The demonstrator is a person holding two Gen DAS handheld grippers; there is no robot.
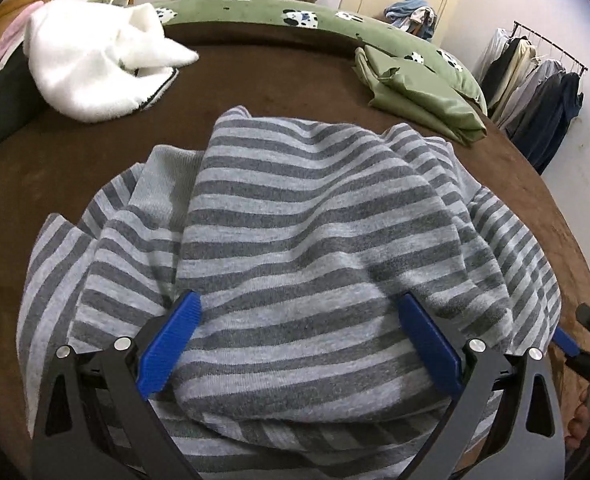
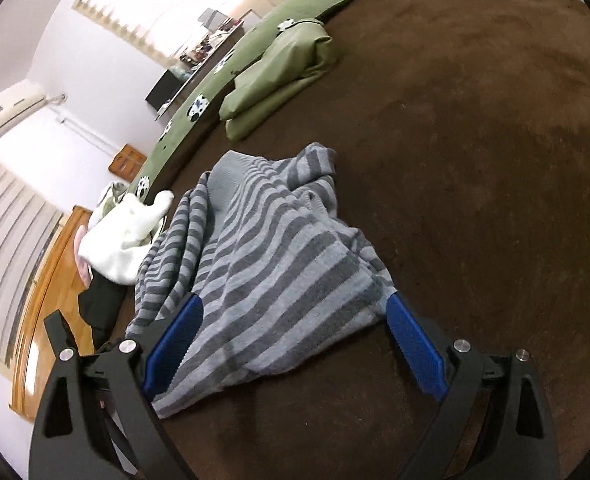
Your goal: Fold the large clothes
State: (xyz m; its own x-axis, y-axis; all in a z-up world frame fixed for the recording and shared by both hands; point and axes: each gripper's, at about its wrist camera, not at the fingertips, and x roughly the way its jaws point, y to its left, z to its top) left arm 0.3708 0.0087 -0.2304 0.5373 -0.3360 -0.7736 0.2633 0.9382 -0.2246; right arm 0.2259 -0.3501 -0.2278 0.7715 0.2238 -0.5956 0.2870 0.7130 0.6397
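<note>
Striped sweater point(image 1: 315, 220) lies crumpled mid-frame, folding barely begun; my left hand-held gripper point(image 1: 301, 344) and right hand-held gripper point(image 2: 295, 344) gape wide, empty.

Left wrist cam sat low and close over the grey striped knit garment point(image 1: 295, 220), facing across the brown bed cover point(image 1: 275, 68) toward the far shelf. Right wrist cam was rolled sideways (horizon steeply tilted), slightly farther back. Both views shared the garment, the folded green cloth point(image 2: 279, 72) and the white fleece point(image 1: 91, 56).
</note>
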